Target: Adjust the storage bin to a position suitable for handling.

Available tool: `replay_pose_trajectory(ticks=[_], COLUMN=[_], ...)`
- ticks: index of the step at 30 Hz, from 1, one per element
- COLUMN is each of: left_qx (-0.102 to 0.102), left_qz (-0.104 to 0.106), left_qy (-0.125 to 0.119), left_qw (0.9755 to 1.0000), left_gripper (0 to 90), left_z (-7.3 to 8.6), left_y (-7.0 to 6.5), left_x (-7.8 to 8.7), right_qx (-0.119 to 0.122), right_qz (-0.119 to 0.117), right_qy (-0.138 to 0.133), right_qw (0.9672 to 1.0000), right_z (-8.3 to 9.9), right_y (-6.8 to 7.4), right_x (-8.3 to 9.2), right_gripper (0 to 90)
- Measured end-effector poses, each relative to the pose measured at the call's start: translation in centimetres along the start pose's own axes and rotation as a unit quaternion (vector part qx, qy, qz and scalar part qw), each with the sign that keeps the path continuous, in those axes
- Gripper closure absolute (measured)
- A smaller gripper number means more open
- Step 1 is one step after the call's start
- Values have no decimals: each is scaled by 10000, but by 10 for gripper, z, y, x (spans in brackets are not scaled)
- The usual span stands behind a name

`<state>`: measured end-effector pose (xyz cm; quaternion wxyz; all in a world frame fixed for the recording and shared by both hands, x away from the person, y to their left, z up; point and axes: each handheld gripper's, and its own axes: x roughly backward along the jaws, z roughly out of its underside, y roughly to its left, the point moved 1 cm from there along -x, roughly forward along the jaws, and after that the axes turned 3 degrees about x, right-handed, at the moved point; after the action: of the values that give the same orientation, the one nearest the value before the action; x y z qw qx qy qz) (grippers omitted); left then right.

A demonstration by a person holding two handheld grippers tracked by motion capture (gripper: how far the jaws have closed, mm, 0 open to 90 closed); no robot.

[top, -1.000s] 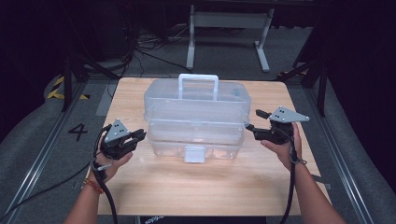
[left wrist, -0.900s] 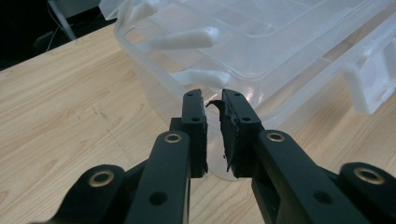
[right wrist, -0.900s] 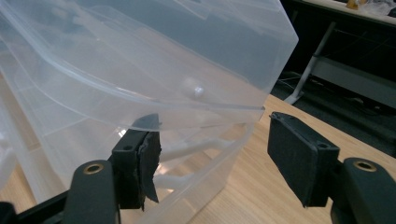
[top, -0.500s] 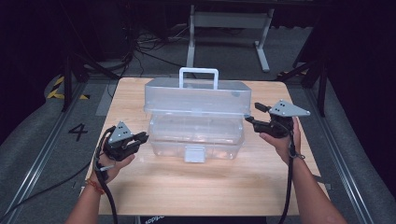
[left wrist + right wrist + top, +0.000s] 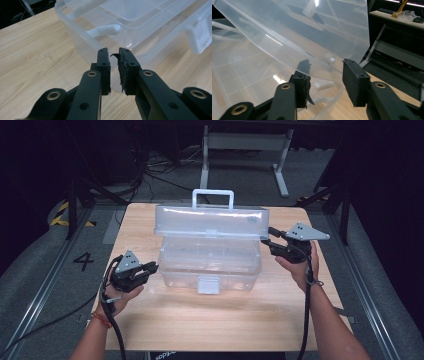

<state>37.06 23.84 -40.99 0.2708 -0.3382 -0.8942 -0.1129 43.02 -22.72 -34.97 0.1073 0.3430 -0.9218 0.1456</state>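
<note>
Clear plastic box (image 5: 210, 265) sitting mid-counter (image 5: 215, 315), lid (image 5: 212, 222) standing raised, white handle (image 5: 213, 196) showing at top. Left tongs (image 5: 150, 268) resting just beside box's left front corner, jaws nearly together, narrow gap between, gripping nothing. Right tongs (image 5: 266, 236) hovering at lid's right edge, jaws standing apart, lid corner sitting between them.

Your right gripper (image 5: 325, 82) has its fingers (image 5: 356, 85) spread apart, straddling the edge of the raised clear lid (image 5: 307, 32). Left pad's rubber is torn and peeling. Clear box (image 5: 249, 77) sits below the lid, on the wooden bench (image 5: 352, 111). Metal stand (image 5: 392, 50) behind.
</note>
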Motion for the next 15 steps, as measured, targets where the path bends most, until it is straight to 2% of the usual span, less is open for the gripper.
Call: replay_pose_trajectory(ticks=[5,8,15], left_qx=[-2,-14,-38], left_qz=[9,16,-3], left_qy=[1,23,27], left_qw=[10000,10000,10000], left_gripper=[797,794,793], left_z=[0,0,0], left_y=[1,1,0], left_x=[0,0,0], right_qx=[-50,-159,-140], right_qz=[16,-11,51], right_qy=[-41,-69,-115], right_qw=[10000,9998,9998], right_z=[-3,-4,-8], right_y=[-1,-3,-6], right_x=[-3,-4,-6], right_gripper=[631,631,637])
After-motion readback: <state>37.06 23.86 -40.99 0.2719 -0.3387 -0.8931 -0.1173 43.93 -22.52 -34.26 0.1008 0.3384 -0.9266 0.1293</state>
